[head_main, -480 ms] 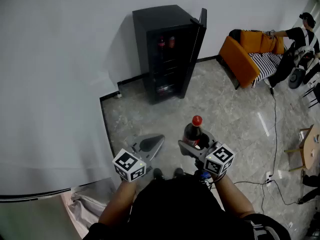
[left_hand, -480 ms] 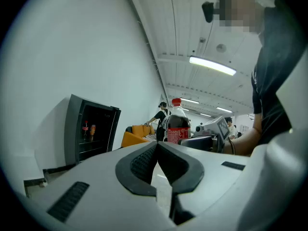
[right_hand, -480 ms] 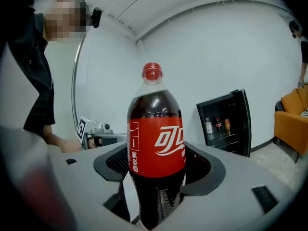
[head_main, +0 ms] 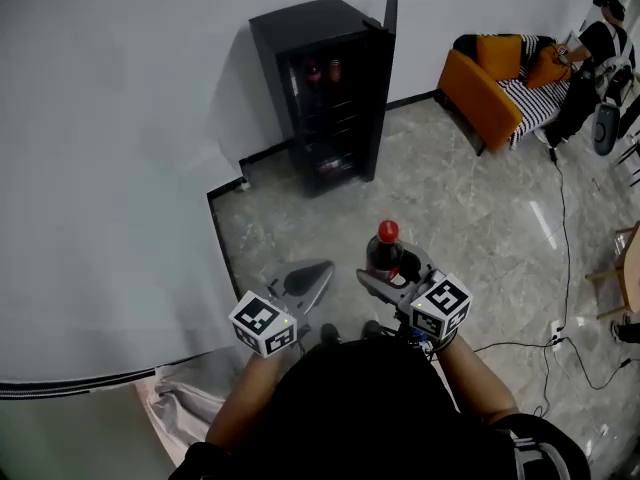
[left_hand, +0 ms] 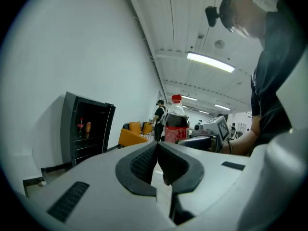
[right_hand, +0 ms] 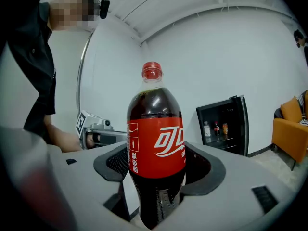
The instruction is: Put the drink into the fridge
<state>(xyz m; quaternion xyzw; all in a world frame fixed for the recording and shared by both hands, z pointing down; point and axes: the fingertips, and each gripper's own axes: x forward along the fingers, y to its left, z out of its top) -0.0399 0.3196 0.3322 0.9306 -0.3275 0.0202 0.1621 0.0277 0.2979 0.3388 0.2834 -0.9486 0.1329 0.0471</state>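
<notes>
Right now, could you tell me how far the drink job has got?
Done: the fridge door stands open, and the cola bottle is picked up. In hand: the right gripper clamps it upright; the left gripper is shut, empty. Left: cross the floor, shelve it in the fridge.

You hold two grippers: one left gripper [head_main: 321, 269] and one right gripper [head_main: 394, 268]. Count one cola bottle [head_main: 385, 253] with one red cap [head_main: 388, 231]. There is one black fridge [head_main: 300, 20], with three drinks [right_hand: 216, 128] on its upper shelf. One orange sofa [head_main: 470, 93] carries two orange cushions [head_main: 497, 54], with one person [head_main: 600, 40] beside it.
</notes>
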